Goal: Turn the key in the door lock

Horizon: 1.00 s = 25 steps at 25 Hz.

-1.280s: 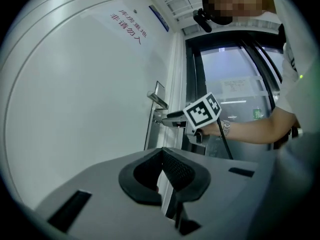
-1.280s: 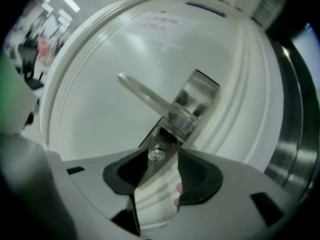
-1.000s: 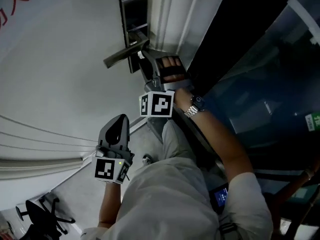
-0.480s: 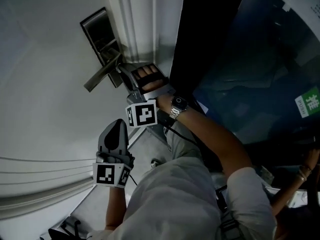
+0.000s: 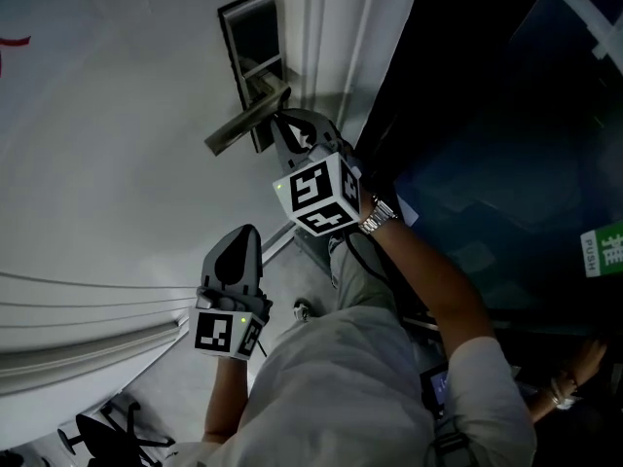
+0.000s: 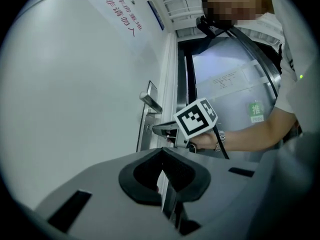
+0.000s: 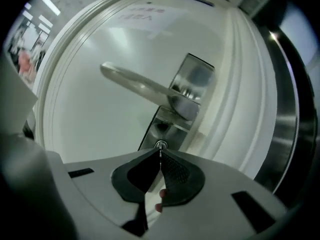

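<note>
The metal lock plate (image 5: 255, 56) with its lever handle (image 5: 248, 120) sits on a white door. My right gripper (image 5: 280, 123) is at the plate just under the handle. In the right gripper view its jaws have just been closing. They now meet on the thin edge of the key (image 7: 160, 155), which enters the keyhole cylinder (image 7: 160, 145) below the handle (image 7: 145, 86). My left gripper (image 5: 238, 239) hangs lower and well away from the lock. Its jaws are shut with nothing between them, and it faces the door from a distance (image 6: 163, 156).
A white door frame (image 5: 326, 47) runs beside the lock. Right of it stands a dark glass panel with a green PUSH sign (image 5: 604, 251). An office chair base (image 5: 107, 436) shows at the bottom left. The person's own body fills the lower middle.
The right gripper has rolled at the lock, so its marker cube shows different faces and hides the hand. The left gripper has stayed where it was.
</note>
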Motion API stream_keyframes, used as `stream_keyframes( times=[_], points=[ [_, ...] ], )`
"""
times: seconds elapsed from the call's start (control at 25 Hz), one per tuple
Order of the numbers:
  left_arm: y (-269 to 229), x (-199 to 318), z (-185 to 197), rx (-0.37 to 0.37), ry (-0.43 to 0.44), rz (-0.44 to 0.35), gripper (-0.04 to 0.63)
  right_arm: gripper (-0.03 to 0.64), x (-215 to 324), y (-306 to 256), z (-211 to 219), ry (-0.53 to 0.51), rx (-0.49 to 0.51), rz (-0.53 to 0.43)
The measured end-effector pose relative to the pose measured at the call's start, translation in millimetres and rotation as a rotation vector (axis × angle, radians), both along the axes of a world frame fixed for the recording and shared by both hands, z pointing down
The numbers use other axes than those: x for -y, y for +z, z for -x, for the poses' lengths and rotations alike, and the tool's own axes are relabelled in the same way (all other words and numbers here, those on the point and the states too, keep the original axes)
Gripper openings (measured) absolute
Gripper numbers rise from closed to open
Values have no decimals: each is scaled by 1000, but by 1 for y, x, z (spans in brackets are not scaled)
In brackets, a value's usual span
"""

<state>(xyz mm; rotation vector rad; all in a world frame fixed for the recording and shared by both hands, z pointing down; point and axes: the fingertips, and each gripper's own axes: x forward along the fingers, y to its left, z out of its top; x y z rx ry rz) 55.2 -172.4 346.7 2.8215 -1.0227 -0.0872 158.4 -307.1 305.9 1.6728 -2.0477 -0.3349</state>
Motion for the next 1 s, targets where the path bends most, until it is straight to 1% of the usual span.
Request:
stream_keyframes(
  times=[0.08,0.24,0.32,0.44,0.56,0.6,0.68,0.84,0.92,0.96,1.0],
  points=[
    [-5,2,0,-22,-5,-23,3,11,2,1,-3,-3,207,60],
    [-1,3,0,1,-9,-10,3,11,6,4,-7,-19,556,161],
    [-1,5,0,-1,-13,-18,3,11,7,6,-10,-27,721,212],
    [4,5,2,28,-25,14,3,11,8,8,-13,-36,955,281],
    [7,4,4,46,-33,30,4,11,9,8,-15,-47,1213,345],
    [7,3,4,42,-37,28,3,11,9,8,-15,-49,1307,367],
    [3,3,5,14,-44,-1,4,11,9,11,-15,-52,1501,413],
    [0,2,6,-3,-56,-24,3,11,9,14,-16,-65,1882,504],
    [-1,1,7,-8,-65,-29,3,11,10,16,-15,-85,2046,536],
    [0,1,8,-7,-69,-28,3,11,10,16,-14,-97,2107,548],
    [0,0,8,-7,-73,-28,4,11,9,16,-14,-105,2133,551]
  ],
)
